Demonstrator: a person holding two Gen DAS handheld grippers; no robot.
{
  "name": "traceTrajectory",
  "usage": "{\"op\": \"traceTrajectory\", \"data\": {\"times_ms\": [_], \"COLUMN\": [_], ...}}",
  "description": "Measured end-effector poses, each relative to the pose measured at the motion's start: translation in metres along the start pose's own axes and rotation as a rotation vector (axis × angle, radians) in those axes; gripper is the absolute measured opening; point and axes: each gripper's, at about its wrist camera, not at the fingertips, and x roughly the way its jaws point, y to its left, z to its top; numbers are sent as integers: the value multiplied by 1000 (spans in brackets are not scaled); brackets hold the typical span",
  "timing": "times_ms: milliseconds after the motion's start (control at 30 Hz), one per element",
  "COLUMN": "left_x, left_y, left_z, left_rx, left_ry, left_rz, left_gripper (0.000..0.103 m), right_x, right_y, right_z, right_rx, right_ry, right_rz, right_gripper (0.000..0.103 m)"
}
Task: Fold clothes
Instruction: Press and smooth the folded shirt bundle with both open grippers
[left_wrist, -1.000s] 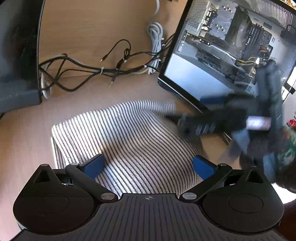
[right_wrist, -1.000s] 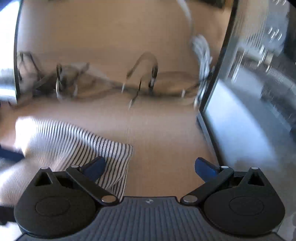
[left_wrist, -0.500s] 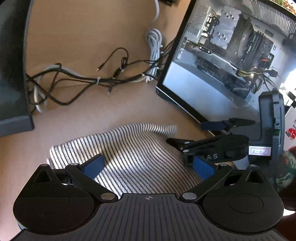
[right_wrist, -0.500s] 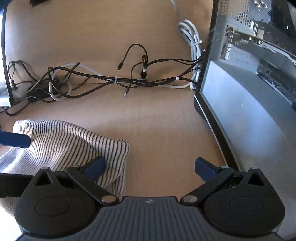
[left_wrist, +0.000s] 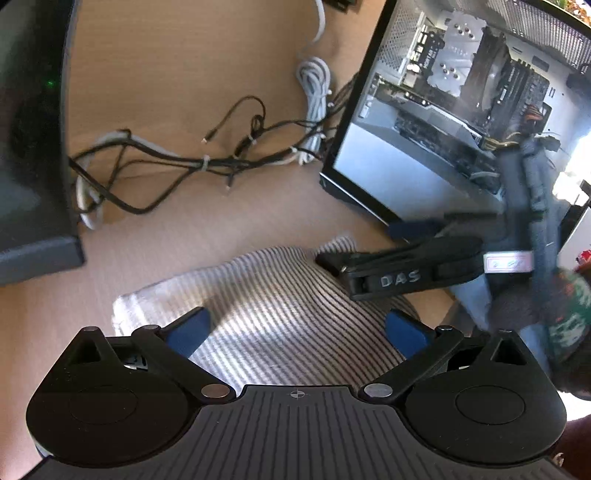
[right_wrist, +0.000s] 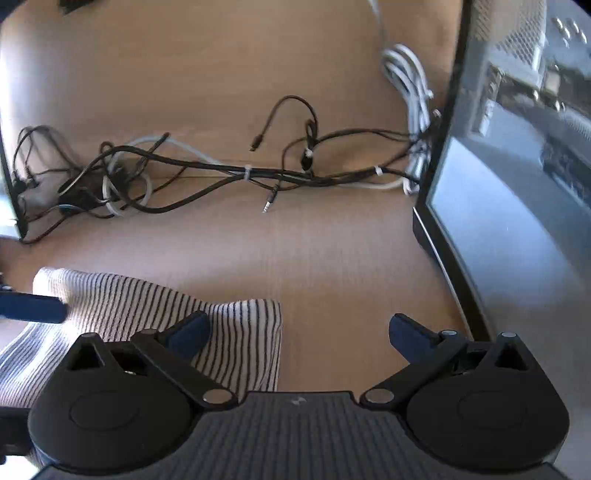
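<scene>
Striped garment (left_wrist: 280, 317): folded into a bundle, lying on the wooden bench (left_wrist: 177, 66) toward its near edge, in front of the cables
Left gripper (left_wrist: 295, 328): released, blue fingers spread wide above the middle of the cloth, holding nothing
Right gripper (right_wrist: 299, 332): released too, over the bundle's right-hand corner, one finger above the stripes, the other above bare wood
Cables (right_wrist: 229, 173): black and white tangle along the back of the bench
Computer case (left_wrist: 461, 110): open, at the right edge, innards showing
Dark box (left_wrist: 26, 147): at the left edge
</scene>
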Motion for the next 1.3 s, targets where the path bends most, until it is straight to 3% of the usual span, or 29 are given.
{"op": "traceTrajectory", "data": {"times_ms": [233, 333, 500, 667, 1000, 1133, 1300], "left_x": [-36, -30, -15, -8, -26, -34, -33], "left_y": [0, 4, 11, 13, -2, -5, 2], "left_z": [-16, -30, -32, -32, -46, -51, -61], "left_rx": [-62, -91, -105, -134, -133, -122, -170], "left_ry": [-29, 8, 30, 35, 38, 38, 60], "left_rz": [9, 48, 93, 85, 122, 168, 172], "left_gripper": [103, 103, 103, 103, 103, 103, 103], "right_x": [-23, -45, -40, -34, -29, -53, -78], "right_y": [-6, -5, 1, 3, 2, -1, 0], "right_z": [-9, -21, -45, -49, -39, -36, -61], "right_rx": [19, 16, 9, -43, -100, -52, -45], "right_ry": [-35, -88, -35, -62, -73, -79, -104], "right_rz": [-8, -33, -60, -81, -80, -69, -22], "right_gripper": [103, 103, 103, 103, 103, 103, 103]}}
